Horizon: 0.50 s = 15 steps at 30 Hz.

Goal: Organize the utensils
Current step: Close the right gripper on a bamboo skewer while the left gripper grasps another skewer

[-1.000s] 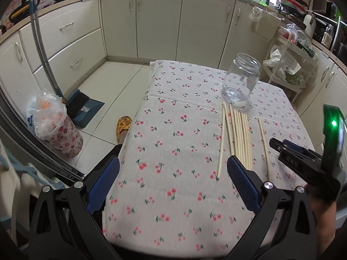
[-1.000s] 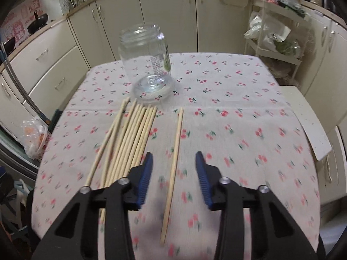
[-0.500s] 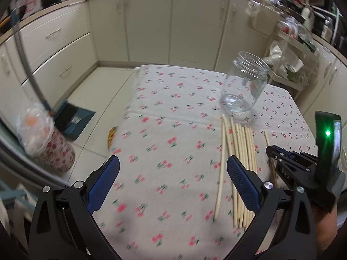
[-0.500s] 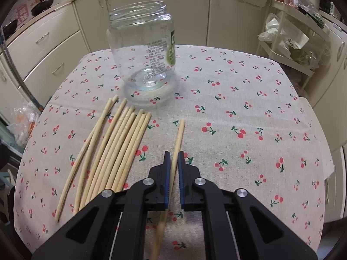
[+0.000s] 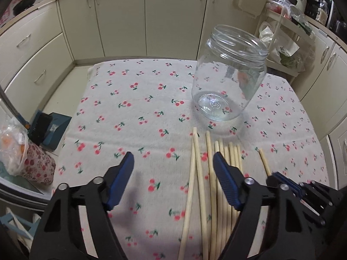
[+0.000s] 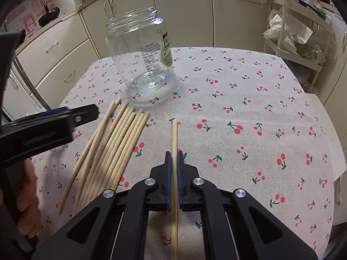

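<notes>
A clear glass jar (image 5: 229,82) stands upright and empty on the cherry-print tablecloth (image 5: 138,99); it also shows in the right wrist view (image 6: 141,54). Several wooden chopsticks (image 5: 216,184) lie side by side in front of it, also in the right wrist view (image 6: 112,151). My right gripper (image 6: 172,156) is shut on a single chopstick (image 6: 173,138) that lies apart to the right of the bundle. It shows at the right of the left wrist view (image 5: 279,176). My left gripper (image 5: 173,162) is open and empty, over the left chopsticks of the bundle.
Cream kitchen cabinets (image 5: 121,17) run behind the table. A wire rack with bags (image 6: 292,32) stands at the back right. A plastic bag (image 5: 13,149) and a dustpan (image 5: 49,130) are on the floor left of the table.
My right gripper closed on the single chopstick and still grips it. My left gripper moved forward and right toward the jar and the bundle, staying open.
</notes>
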Available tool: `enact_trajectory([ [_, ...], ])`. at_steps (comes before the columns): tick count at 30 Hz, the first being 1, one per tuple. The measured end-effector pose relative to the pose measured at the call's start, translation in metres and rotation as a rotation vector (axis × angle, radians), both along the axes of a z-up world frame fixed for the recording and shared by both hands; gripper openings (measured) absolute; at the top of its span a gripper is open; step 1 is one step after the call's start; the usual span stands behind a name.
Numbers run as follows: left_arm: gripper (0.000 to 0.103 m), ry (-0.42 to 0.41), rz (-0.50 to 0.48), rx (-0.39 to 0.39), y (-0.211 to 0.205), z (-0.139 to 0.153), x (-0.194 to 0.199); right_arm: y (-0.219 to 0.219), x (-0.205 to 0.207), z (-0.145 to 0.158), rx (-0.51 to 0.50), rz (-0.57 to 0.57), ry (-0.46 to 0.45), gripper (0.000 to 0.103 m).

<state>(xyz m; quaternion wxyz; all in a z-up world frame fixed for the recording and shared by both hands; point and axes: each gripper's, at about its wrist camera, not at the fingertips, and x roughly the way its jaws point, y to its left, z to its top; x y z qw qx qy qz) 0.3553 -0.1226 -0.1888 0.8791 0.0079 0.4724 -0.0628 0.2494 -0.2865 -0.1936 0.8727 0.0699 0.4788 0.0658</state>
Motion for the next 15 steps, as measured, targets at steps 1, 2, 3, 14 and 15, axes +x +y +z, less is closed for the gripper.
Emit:
enact_trajectory([
  [1, 0.062, 0.005, -0.002, 0.004, -0.001, -0.003, 0.003, -0.001, 0.000, 0.000, 0.010, -0.001, -0.001, 0.006],
  [2, 0.060, 0.018, -0.005, 0.000, -0.002, -0.006, 0.006, -0.002, -0.001, -0.001, 0.016, -0.001, -0.003, 0.006],
  [3, 0.059, 0.023, -0.009, -0.003, -0.003, -0.007, 0.008, -0.002, -0.001, -0.001, 0.022, -0.001, -0.006, 0.006],
  [14, 0.009, 0.034, -0.081, -0.003, -0.018, -0.020, 0.012, -0.006, -0.002, -0.002, 0.051, 0.001, -0.020, 0.006],
  [15, 0.008, 0.040, -0.089, -0.014, -0.017, -0.021, 0.012, -0.007, -0.002, -0.003, 0.058, 0.001, -0.019, 0.006],
])
